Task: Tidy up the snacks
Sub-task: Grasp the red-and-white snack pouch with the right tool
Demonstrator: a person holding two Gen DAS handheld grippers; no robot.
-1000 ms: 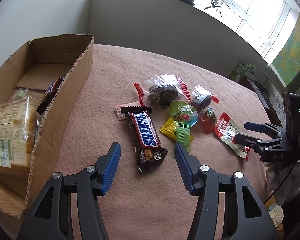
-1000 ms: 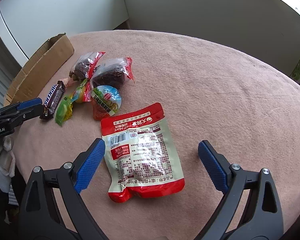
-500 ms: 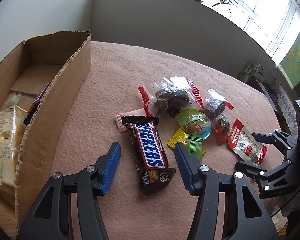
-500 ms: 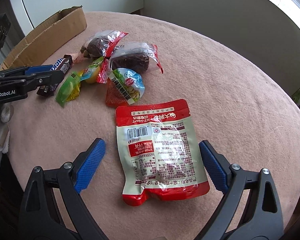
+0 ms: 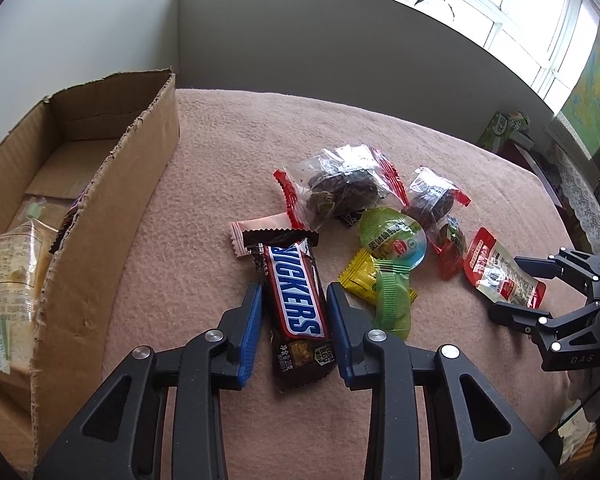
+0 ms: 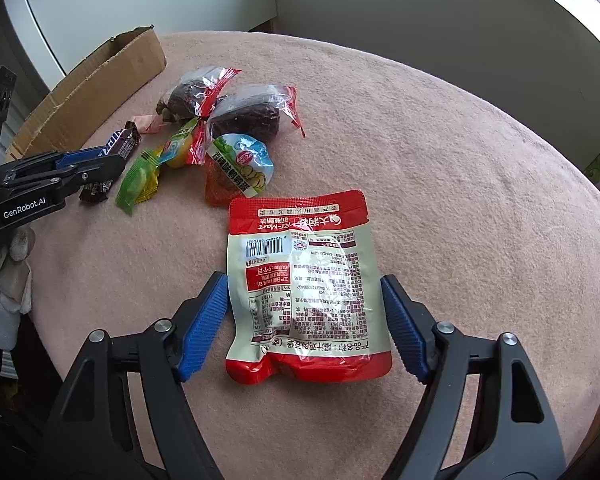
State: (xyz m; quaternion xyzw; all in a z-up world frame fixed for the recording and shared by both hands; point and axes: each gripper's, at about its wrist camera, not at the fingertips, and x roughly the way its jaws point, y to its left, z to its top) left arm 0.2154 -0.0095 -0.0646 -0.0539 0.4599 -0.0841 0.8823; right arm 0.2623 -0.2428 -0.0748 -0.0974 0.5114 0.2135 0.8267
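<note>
Cardboard box (image 5: pixel 112 208) is waiting left of your snacks. Your right gripper (image 6: pixel 304 320) is straddling the red pouch (image 6: pixel 306 280), jaws wide and gripping nothing; your left gripper (image 5: pixel 294 330) is bracketing the Snickers bar (image 5: pixel 296 300), pads narrowly apart. You are aiming to close squarely mid-wrapper, avoiding crimped ends.

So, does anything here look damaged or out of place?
Only the cardboard box: its top edge is torn and ragged. The loose snacks, including the Snickers bar and the red pouch, lie flat and sealed. Nothing has spilled.

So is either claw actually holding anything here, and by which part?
Nothing is lifted. The left claw straddles the Snickers bar at its lower half; the right claw brackets the red pouch, pads apart from its sides.
</note>
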